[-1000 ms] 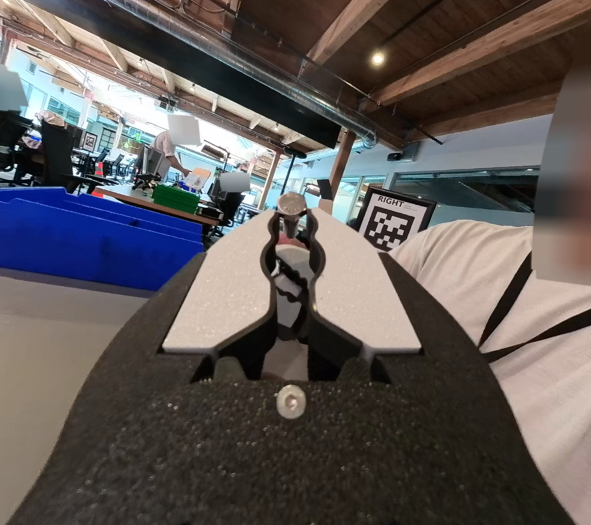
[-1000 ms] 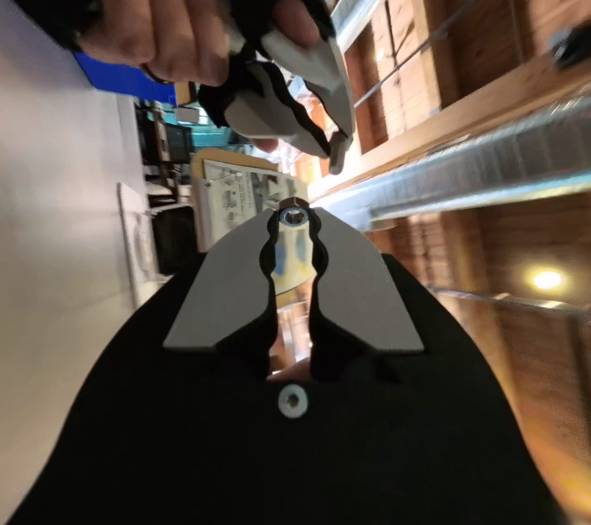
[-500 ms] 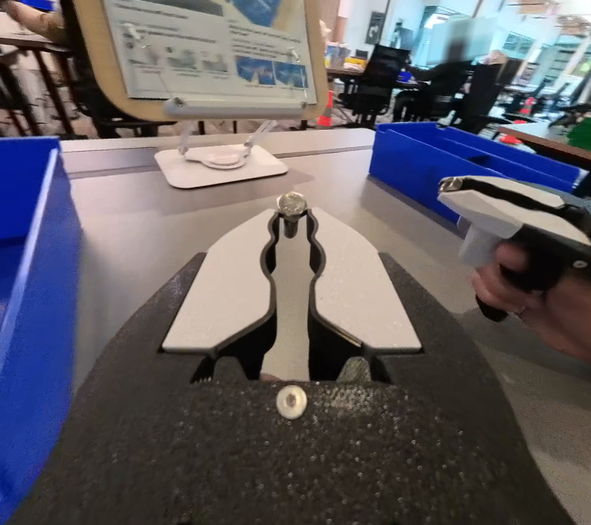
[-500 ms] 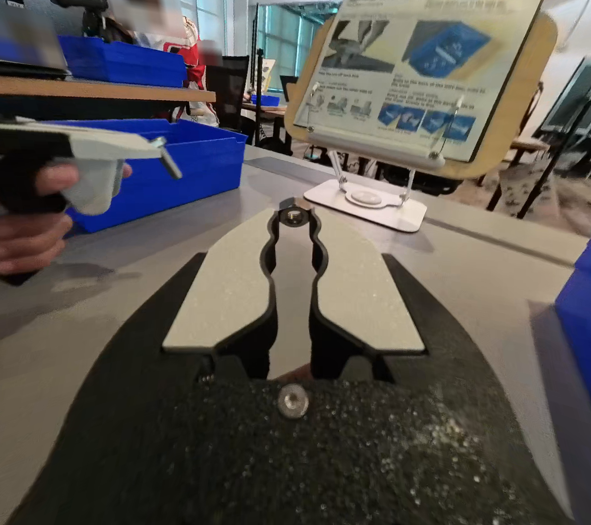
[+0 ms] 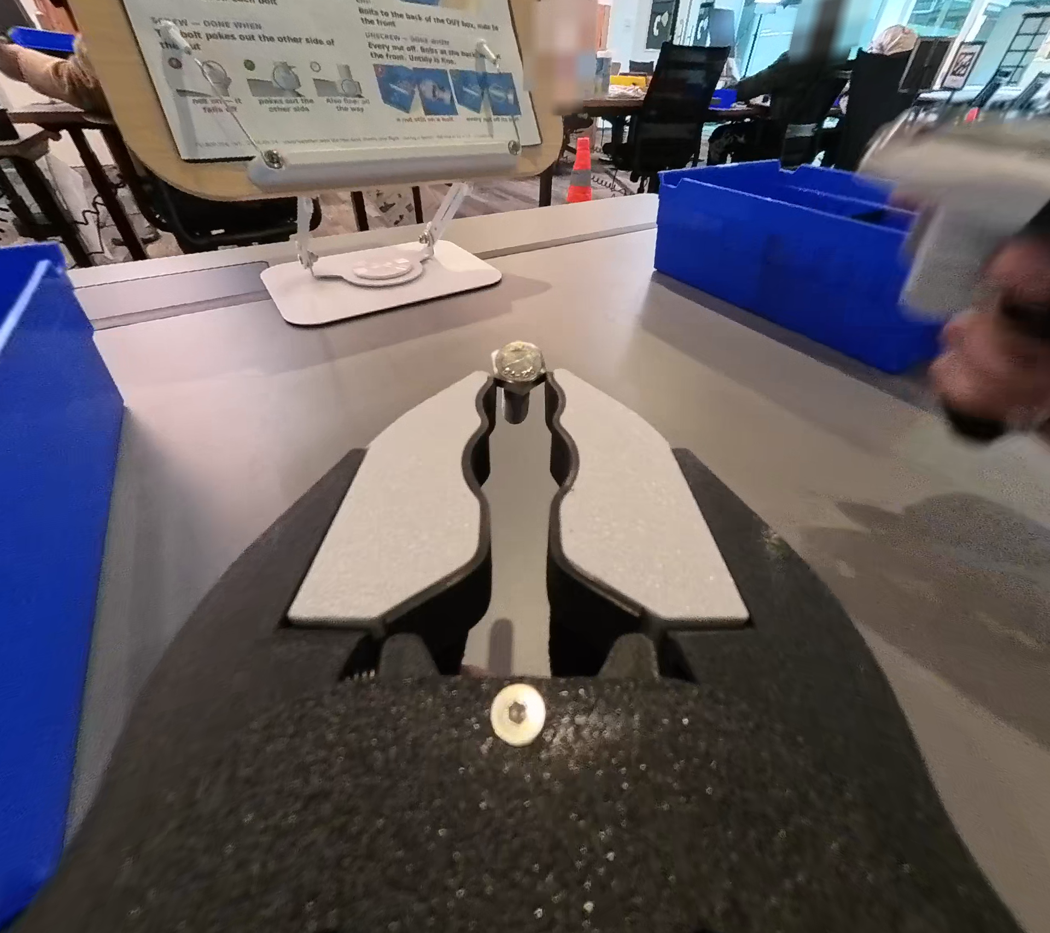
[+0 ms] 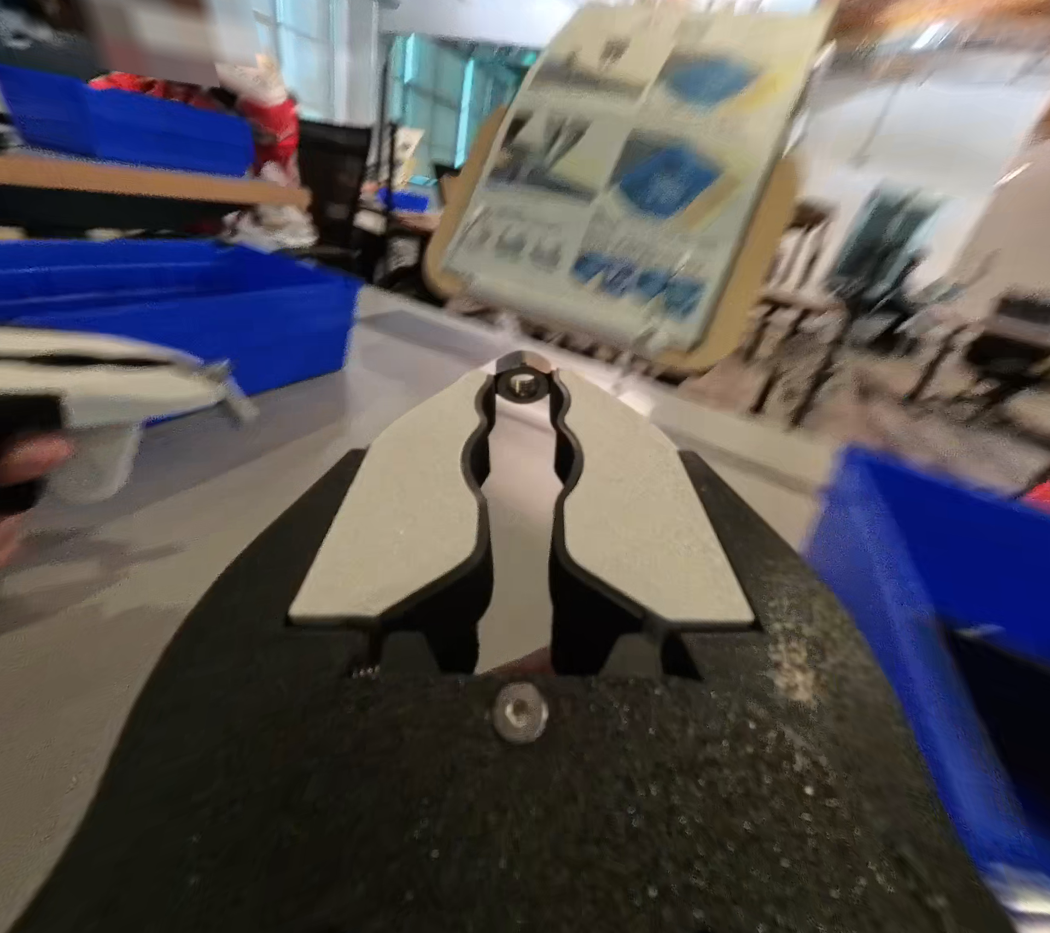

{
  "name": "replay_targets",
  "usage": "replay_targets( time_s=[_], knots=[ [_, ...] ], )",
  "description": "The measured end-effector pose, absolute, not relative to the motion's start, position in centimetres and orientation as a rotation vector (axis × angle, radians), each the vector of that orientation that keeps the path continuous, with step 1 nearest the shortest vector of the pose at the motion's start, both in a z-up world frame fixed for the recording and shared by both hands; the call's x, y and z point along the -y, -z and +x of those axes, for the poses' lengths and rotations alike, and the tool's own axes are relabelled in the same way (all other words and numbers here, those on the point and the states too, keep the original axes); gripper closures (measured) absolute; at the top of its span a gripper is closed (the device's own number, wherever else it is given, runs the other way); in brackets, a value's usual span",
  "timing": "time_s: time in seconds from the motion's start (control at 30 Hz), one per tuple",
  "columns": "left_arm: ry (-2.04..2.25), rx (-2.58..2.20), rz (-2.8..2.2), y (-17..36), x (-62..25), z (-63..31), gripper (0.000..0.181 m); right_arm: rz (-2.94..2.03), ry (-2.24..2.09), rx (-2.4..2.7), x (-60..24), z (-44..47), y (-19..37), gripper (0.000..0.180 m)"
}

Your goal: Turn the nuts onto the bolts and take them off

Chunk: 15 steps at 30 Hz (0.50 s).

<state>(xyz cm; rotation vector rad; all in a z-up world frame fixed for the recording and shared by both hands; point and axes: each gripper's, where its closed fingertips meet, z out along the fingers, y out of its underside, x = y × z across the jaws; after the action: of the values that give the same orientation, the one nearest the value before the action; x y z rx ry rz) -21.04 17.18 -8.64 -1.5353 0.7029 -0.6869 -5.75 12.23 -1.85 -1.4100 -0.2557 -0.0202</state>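
My left gripper is shut on a silver hex bolt, head up at the fingertips, shank pointing down between them. It hovers over the grey table. My right gripper is shut on a silver nut held at the fingertips, its hole facing the camera. The right gripper shows blurred at the right edge of the left wrist view, held by a hand. The left gripper with the bolt shows blurred at the left edge of the right wrist view. The two grippers are apart.
An instruction board on a white stand is at the table's back middle. A blue bin stands at the right and another blue bin close at the left. The right wrist view shows a blue bin close at right. My right fingertips sit around 20 cm from my left ones.
Both grippers swung down from pointing at the ceiling to level over the table, each keeping its part. The right wrist view is now motion-blurred; that gripper is moving.
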Motion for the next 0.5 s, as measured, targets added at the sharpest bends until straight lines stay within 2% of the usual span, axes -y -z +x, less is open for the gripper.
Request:
replay_targets(
  time_s=[0.1, 0.17, 0.23, 0.3, 0.43, 0.5],
  knots=[
    [0.706, -0.709, -1.517, 8.4, -17.1, -21.1, 0.165, -1.32, 0.253, 0.206, -9.0, 2.3, -8.1, 0.162],
    [0.711, -0.71, -1.523, 8.4, -17.2, -21.1, 0.165, -1.469, 0.24, 0.154, -8.7, 8.2, -10.1, 0.162],
    [0.742, -0.715, -1.532, 8.5, -17.0, -20.8, 0.165, -1.769, 0.266, 0.174, -10.3, 13.9, -7.3, 0.162],
    [0.774, -0.728, -1.537, 8.6, -16.8, -20.4, 0.165, -2.149, 0.189, 0.229, -11.7, 17.9, -0.9, 0.162],
    [0.766, -0.781, -1.533, 8.8, -16.3, -19.9, 0.165, -2.625, 0.04, 0.205, -11.7, 22.1, 10.0, 0.162],
    [0.749, -0.796, -1.523, 8.8, -16.2, -19.8, 0.165, -2.784, 0.066, 0.253, -10.9, 22.8, 13.6, 0.162]
  ],
)
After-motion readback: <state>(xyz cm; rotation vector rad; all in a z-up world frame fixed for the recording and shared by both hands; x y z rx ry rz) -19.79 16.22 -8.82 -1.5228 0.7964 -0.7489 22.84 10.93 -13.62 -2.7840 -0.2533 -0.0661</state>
